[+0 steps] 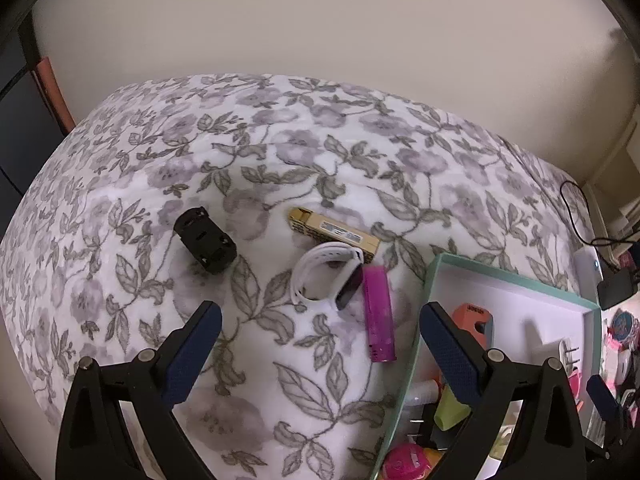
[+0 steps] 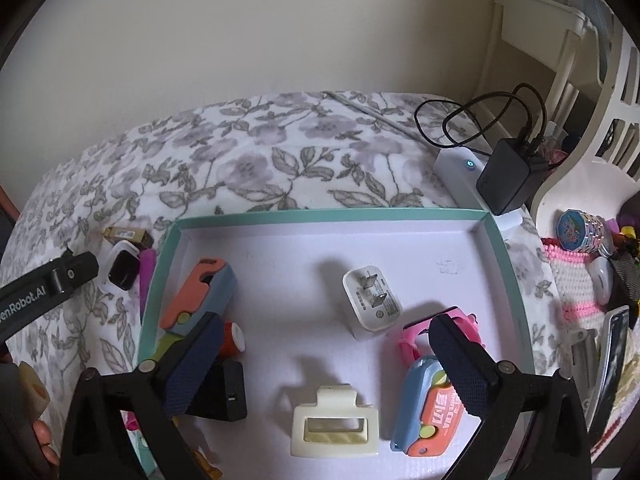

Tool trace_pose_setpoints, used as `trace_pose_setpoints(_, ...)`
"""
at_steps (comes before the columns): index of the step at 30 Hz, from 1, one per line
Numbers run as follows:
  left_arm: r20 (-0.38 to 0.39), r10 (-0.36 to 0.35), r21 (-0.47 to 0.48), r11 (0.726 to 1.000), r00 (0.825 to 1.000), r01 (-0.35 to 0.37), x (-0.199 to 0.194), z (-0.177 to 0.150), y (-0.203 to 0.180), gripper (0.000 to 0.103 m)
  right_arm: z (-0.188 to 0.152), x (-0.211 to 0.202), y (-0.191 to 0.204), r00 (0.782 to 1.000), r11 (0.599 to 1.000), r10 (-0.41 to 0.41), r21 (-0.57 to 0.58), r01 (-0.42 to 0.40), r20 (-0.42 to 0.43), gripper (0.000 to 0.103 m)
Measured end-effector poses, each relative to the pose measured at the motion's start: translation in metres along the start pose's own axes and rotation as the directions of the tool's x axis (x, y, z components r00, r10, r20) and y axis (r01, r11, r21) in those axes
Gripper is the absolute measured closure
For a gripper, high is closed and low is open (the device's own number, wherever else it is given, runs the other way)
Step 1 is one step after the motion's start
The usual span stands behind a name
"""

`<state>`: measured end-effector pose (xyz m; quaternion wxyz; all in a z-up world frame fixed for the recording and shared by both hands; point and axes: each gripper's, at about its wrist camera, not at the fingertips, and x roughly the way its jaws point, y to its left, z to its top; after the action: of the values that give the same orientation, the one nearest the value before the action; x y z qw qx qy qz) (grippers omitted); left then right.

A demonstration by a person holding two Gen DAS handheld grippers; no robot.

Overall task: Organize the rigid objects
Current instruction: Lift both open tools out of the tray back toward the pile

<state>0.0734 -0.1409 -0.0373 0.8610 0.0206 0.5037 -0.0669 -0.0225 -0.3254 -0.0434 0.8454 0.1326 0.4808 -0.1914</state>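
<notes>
A teal-rimmed box with a white floor lies on the floral bedspread. It holds a white charger plug, a cream hair claw, two orange-and-blue toys, a pink watch and a black adapter. My right gripper is open and empty above the box. On the bedspread left of the box lie a purple lighter, a white smartwatch, a gold box and a black clip. My left gripper is open and empty, just short of the smartwatch and lighter.
A white power strip with a black charger and cable lies beyond the box's far right corner. A pink knitted mat with small items and a white chair are to the right. The wall is behind the bed.
</notes>
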Motion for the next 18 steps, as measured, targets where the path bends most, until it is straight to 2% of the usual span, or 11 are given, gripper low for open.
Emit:
trace_pose_setpoints(4, 0.014, 0.005, -0.028, 1.000, 1.000, -0.004, -0.002, 0.004, 0.010, 0.004, 0.001, -0.006, 0.005, 0.999, 1.000, 0.007, -0.016, -0.007, 0.045, 0.000)
trace_pose_setpoints(8, 0.024, 0.019, -0.081, 0.997, 1.000, -0.017, -0.005, 0.010, 0.028, 0.004, 0.002, -0.012, 0.016, 0.994, 0.997, 0.065, -0.041, -0.061, 0.089, 0.000)
trace_pose_setpoints(14, 0.080, 0.043, -0.126, 0.991, 0.996, -0.033, -0.017, 0.021, 0.055, 0.004, 0.003, -0.009, 0.026, 0.985, 0.985, 0.170, -0.004, -0.170, 0.035, 0.000)
trace_pose_setpoints(16, 0.105, 0.062, -0.126, 0.991, 0.993, -0.049, -0.022, 0.024, 0.061, 0.004, 0.002, -0.009, 0.031, 0.984, 0.984, 0.177, -0.023, -0.176, 0.037, 0.000)
trace_pose_setpoints(18, 0.118, 0.075, -0.127, 0.990, 0.990, -0.060, -0.026, 0.027, 0.066, 0.004, 0.001, -0.011, 0.038, 0.988, 0.988, 0.147, -0.059, -0.144, 0.040, 0.000)
